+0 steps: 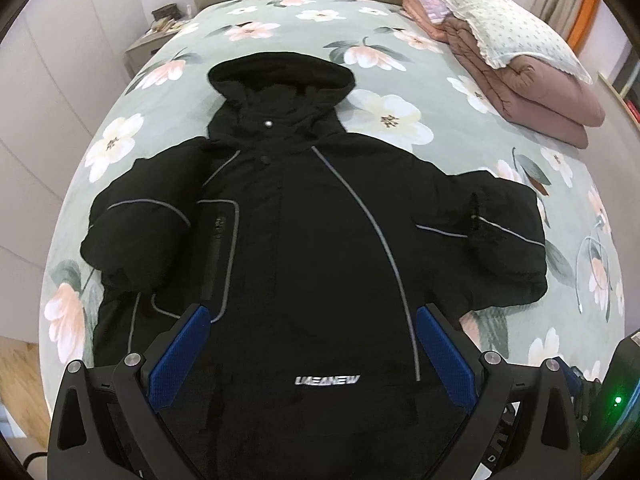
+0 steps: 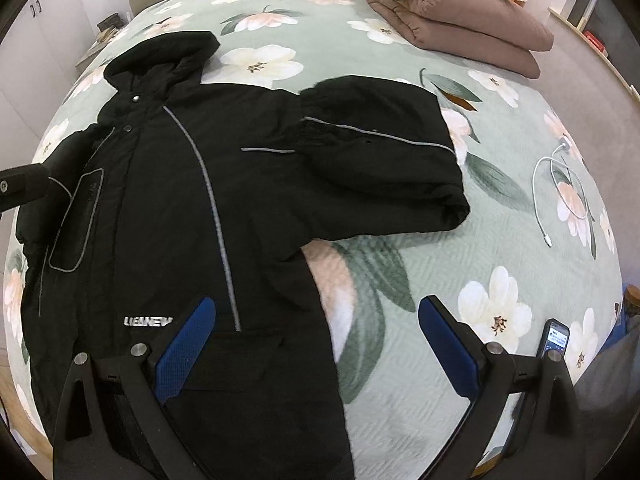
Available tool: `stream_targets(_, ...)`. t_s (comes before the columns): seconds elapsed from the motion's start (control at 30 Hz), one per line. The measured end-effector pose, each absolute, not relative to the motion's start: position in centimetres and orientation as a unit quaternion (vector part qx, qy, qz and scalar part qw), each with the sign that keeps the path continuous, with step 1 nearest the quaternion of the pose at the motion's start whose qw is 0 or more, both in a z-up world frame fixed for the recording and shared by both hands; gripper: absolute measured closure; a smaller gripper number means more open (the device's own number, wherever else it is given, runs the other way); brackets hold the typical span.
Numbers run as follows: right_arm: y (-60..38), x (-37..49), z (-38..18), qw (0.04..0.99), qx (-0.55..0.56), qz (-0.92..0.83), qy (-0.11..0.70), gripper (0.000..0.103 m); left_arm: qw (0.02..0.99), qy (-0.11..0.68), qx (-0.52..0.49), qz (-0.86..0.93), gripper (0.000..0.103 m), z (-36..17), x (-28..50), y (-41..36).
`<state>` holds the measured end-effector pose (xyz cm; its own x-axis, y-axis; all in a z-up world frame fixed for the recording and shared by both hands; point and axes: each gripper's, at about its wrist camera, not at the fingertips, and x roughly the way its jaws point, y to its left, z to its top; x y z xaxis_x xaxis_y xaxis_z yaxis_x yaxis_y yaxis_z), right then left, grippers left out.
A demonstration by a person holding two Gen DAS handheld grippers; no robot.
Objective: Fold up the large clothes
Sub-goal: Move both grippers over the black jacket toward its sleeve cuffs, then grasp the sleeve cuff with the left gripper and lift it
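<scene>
Nearest in the left wrist view, the left claw [image 1: 312, 356] stands wide open with nothing between its blue-padded fingers [image 1: 178, 354], poised over the lower front of the black hooded padded jacket with grey piping [image 1: 304, 240]. The right claw [image 2: 316, 354] is likewise spread wide and holds nothing; its left finger [image 2: 186, 350] is over the jacket's hem, its right finger over bare bedding. A black smartphone with a lit screen [image 2: 555, 338] lies just beside that right finger. The jacket lies front-up on the bed with a green floral quilted cover [image 1: 400, 32], hood pointing away, both sleeves folded back on themselves. Right of it rests a white charging cable [image 2: 560, 184]. Farthest, a folded brown quilt [image 1: 532, 92] carries a white dotted pillow [image 1: 500, 28].
</scene>
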<state>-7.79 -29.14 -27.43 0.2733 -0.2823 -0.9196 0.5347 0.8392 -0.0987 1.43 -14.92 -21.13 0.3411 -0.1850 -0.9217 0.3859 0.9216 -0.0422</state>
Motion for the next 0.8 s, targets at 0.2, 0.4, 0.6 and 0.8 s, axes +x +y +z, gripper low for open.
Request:
stream_targets(0.2, -26.6, -6.1, -26.7, 0.797, 0.107, -0.255, 0.538, 0.001, 0.819, 0.544, 0.077, -0.164, 0.001, -20.5, 3.0, -11.3)
stream_targets(0.4, -23.6, -4.4, -27.0, 0.799, 0.103, -0.245, 0.54, 0.001, 0.821, 0.547, 0.069, -0.147, 0.001, -20.7, 4.6, -7.8)
stream_targets(0.6, -20.6, -2.2, -27.6, 0.8, 0.091, -0.23, 0.546, 0.001, 0.82, 0.556, 0.052, -0.122, 0.001, -21.8, 6.3, -3.0)
stream_targets(0.8, -17.7, -0.2, -28.8, 0.8, 0.074, -0.208, 0.558, 0.007, 0.814, 0.577, -0.034, -0.067, 0.001, -23.5, 8.7, 6.0)
